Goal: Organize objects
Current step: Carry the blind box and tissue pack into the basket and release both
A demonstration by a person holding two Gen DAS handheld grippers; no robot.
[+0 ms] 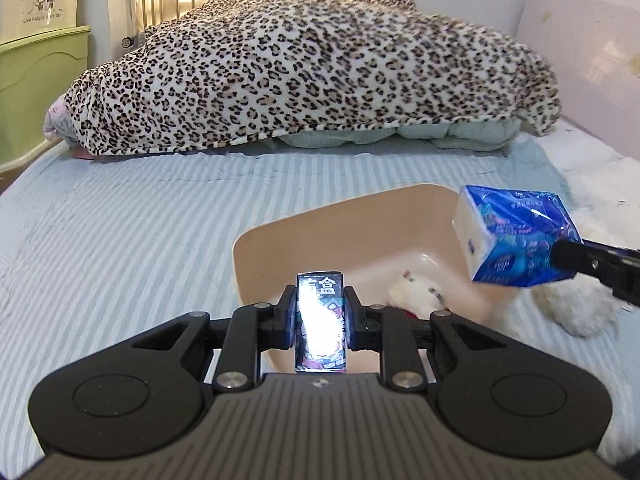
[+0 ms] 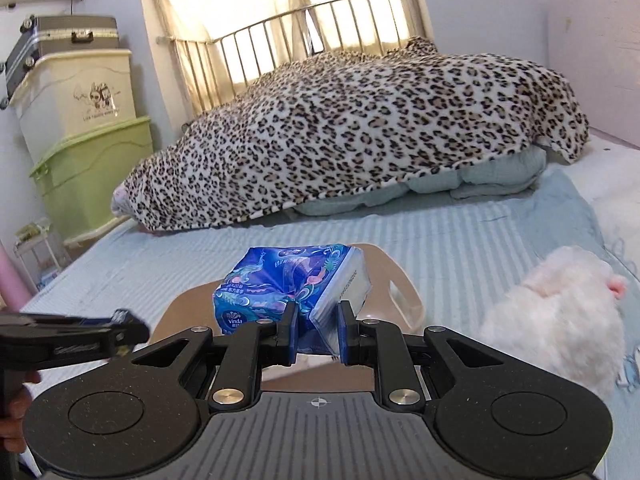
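Two items are riding in your grippers, and neither is in the beige bin [image 1: 280, 240] yet. In the left wrist view, your left gripper [image 1: 320, 316] is clamping a small glossy box [image 1: 320, 320] upright, directly above the bin's near rim. Inside the bin a small white plush toy [image 1: 416, 294] is already lying, so one piece looks sorted. Over the bin's right wall, your right gripper [image 1: 560, 256] is gripping the blue tissue pack [image 1: 516, 236], tilted in the air.

In the right wrist view, your right gripper [image 2: 318, 334] is squeezing the tissue pack [image 2: 280, 284] above the bin [image 2: 400, 280]. To the bin's right, a large white plush [image 2: 552, 308] is lying on the bed [image 2: 440, 232], apparently waiting to be sorted.
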